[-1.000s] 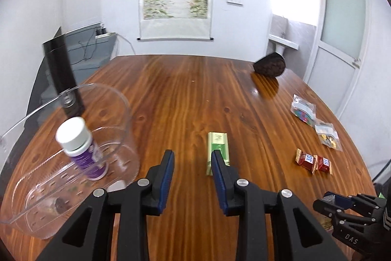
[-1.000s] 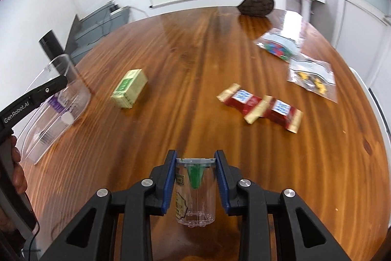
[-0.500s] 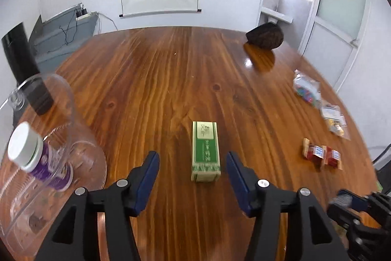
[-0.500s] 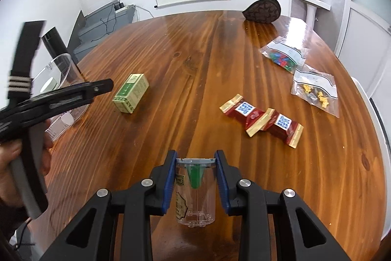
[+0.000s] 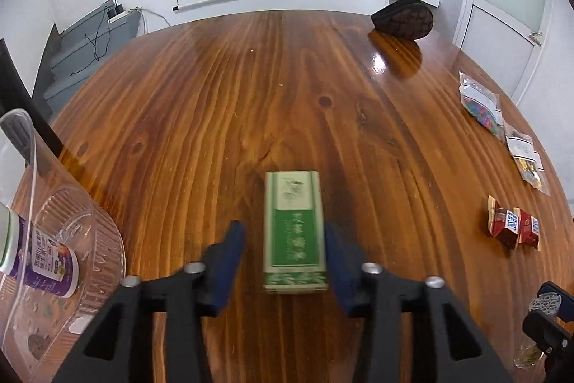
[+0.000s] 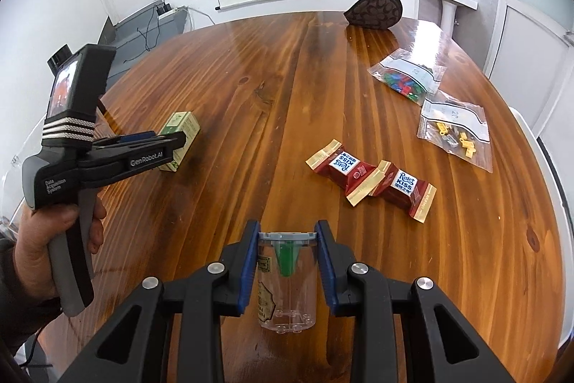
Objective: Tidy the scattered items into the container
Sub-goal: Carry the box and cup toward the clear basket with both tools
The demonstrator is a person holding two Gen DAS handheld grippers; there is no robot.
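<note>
1. The right gripper (image 6: 287,261) is clamped on a clear plastic jar (image 6: 287,279) with a green cone inside, held over the wooden table (image 6: 287,96).
2. The left gripper (image 5: 283,261) is closing around a green and white box (image 5: 295,232) lying flat on the wood; the right pad looks to touch its side, while a gap remains on the left.
3. The clear container (image 5: 64,257), left of the box, holds a purple-labelled bottle (image 5: 39,261).
4. Farther right lie two red snack packets (image 6: 373,182) and two zip bags (image 6: 430,96).
</note>
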